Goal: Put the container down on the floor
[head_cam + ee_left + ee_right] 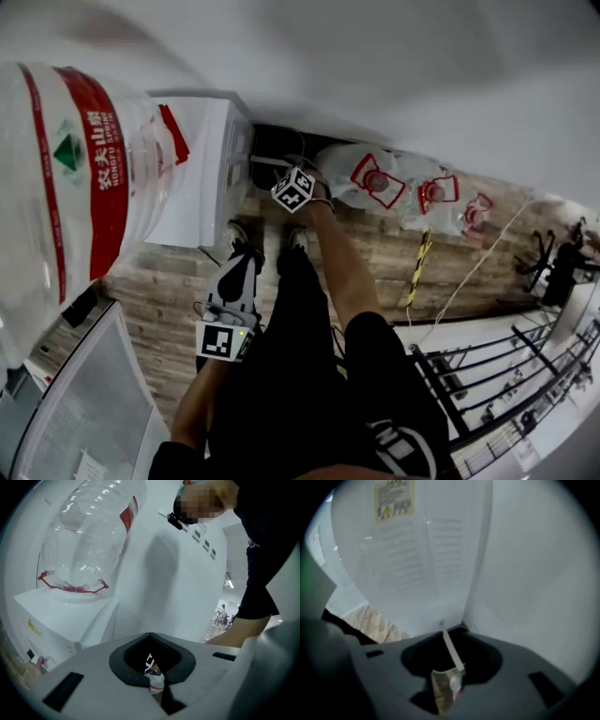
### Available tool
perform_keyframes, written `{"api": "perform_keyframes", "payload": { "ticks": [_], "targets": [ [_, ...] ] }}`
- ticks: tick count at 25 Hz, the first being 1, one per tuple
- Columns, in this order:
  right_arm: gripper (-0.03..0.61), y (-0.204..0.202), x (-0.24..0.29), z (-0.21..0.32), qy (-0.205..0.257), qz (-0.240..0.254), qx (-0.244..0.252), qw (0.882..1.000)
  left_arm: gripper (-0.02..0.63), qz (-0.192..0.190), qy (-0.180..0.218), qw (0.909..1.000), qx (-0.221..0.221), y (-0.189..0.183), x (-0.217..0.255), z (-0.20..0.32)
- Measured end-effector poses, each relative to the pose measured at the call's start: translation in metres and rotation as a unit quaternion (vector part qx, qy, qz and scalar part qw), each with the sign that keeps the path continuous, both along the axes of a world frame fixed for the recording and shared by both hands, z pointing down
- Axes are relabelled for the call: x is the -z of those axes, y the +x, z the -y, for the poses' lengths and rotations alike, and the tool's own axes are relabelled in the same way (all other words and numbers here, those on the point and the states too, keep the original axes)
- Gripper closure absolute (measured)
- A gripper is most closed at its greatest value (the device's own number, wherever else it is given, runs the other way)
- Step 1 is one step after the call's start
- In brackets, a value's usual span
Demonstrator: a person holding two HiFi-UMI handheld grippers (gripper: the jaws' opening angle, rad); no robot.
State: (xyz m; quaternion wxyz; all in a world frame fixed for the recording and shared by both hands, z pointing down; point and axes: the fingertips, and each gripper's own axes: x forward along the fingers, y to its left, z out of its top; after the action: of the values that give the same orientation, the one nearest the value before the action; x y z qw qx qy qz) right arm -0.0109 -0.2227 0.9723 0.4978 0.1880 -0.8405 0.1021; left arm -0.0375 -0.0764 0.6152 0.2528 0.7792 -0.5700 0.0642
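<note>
Head view: the jug (370, 180), clear plastic with red markings, lies on its side on the wood floor (169, 281) by the wall. Two similar jugs (455, 199) lie next to it, and the right gripper (298, 178) is just beside it.

Left gripper view: the left gripper (154, 681) is slightly spread and holds nothing. A bottle (89, 536) sits upturned on a white dispenser (61, 616).

Right gripper view: jaws spread, nothing held.

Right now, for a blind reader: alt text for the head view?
Seen from above, a person in black holds a left hand-held gripper and right hand-held gripper over a wooden floor. A water bottle stands upturned on a white dispenser; more bottles sit by the wall.
</note>
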Motion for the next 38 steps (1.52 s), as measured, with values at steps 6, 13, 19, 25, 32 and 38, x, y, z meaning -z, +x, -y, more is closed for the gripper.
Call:
{"api": "perform_keyframes", "payload": {
  "ticks": [6, 13, 19, 25, 32, 38],
  "targets": [
    [0.479, 0.030, 0.084, -0.009, -0.018, 0.022, -0.091, 0.995, 0.584, 0.017, 0.034, 0.9992, -0.012, 0.005, 0.056, 0.006],
    [0.515, 0.045, 0.196, -0.022, -0.034, 0.089, -0.213, 0.972, 0.584, -0.017, 0.037, 0.9990, -0.019, 0.001, 0.102, 0.016],
    [0.515, 0.048, 0.279, -0.017, -0.025, 0.145, -0.265, 0.953, 0.584, -0.011, 0.055, 0.9980, -0.028, -0.009, 0.135, 0.031],
    [0.517, 0.052, 0.359, -0.042, -0.002, 0.181, -0.272, 0.945, 0.584, 0.003, 0.080, 0.9959, -0.041, -0.010, 0.171, 0.026],
    [0.517, 0.065, 0.424, -0.061, 0.024, 0.224, -0.301, 0.927, 0.584, 0.012, 0.093, 0.9948, -0.041, -0.014, 0.190, 0.022],
    [0.518, 0.071, 0.469, -0.074, 0.049, 0.263, -0.309, 0.913, 0.584, 0.020, 0.117, 0.9921, -0.040, -0.016, 0.209, 0.016]
  ]
}}
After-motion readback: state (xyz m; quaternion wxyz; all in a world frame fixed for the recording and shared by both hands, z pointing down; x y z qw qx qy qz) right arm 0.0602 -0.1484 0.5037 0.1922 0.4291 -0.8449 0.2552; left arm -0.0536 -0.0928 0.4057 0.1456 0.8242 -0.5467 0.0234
